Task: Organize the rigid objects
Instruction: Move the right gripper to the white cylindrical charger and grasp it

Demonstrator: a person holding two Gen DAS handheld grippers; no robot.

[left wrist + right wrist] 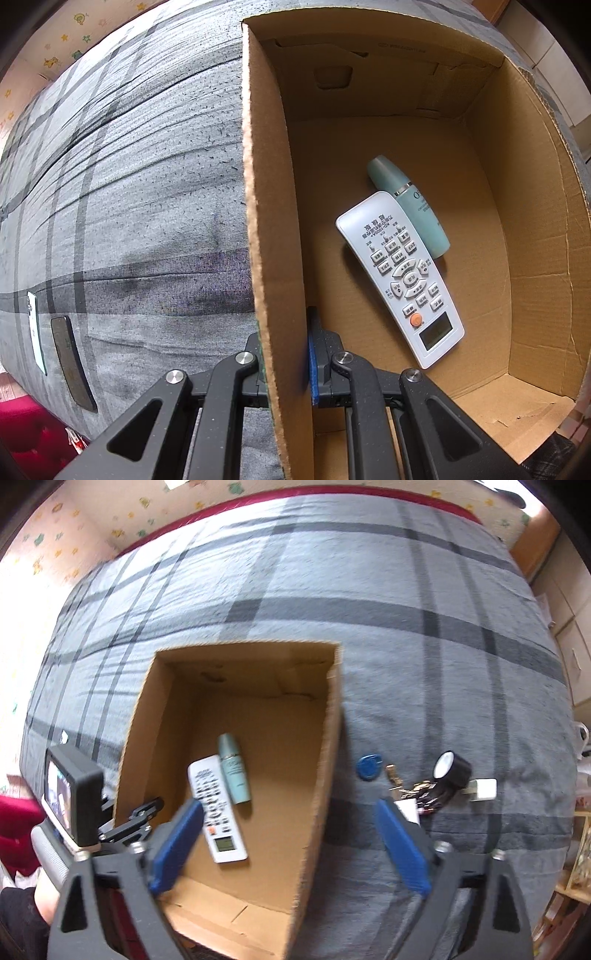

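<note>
Grey plaid-covered bed (406, 635), open brown cardboard box (321, 775) on it, left tongs (284, 365) pinching its side wall, right tongs (291, 842) spread, white remote control (402, 277) touching teal bottle (410, 206) inside

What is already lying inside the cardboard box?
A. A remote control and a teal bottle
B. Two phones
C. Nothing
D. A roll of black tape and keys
A: the white remote control lies on the cardboard box floor, with the teal bottle beside it.
</note>
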